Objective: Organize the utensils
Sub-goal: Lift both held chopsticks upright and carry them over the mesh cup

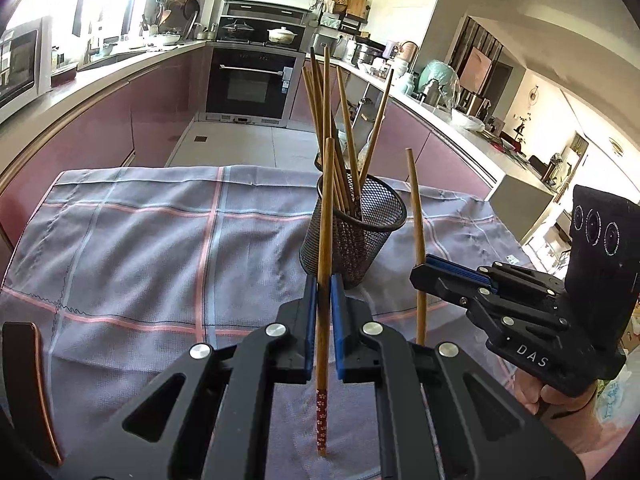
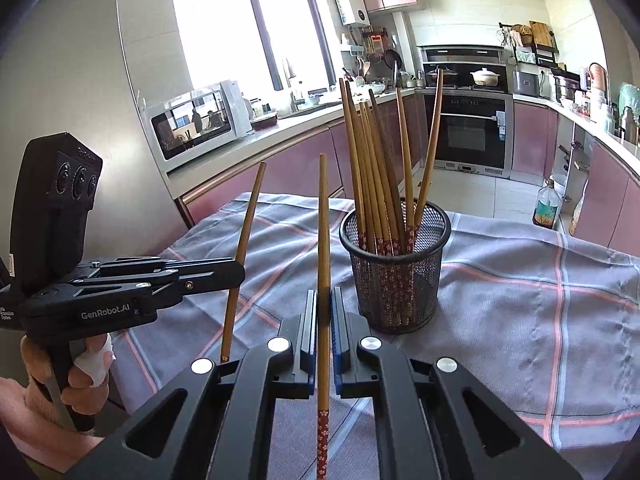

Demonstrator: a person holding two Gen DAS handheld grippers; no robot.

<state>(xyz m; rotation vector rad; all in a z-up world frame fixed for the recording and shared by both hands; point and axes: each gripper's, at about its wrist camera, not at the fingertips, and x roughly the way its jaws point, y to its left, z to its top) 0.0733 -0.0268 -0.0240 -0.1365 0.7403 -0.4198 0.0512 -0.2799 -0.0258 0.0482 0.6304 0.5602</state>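
Observation:
A black mesh cup stands on the checked cloth and holds several wooden chopsticks, thin ends up. My left gripper is shut on one chopstick, held upright just in front of the cup with its red patterned end down. In the right wrist view my right gripper is shut on another upright chopstick, left of the cup. Each view also shows the other tool from the side: the right gripper with its chopstick, and the left gripper with its chopstick.
A grey cloth with pink lines covers the table. A dark curved object lies at the near left edge. Behind are pink kitchen cabinets, a microwave, an oven and a bottle on the floor.

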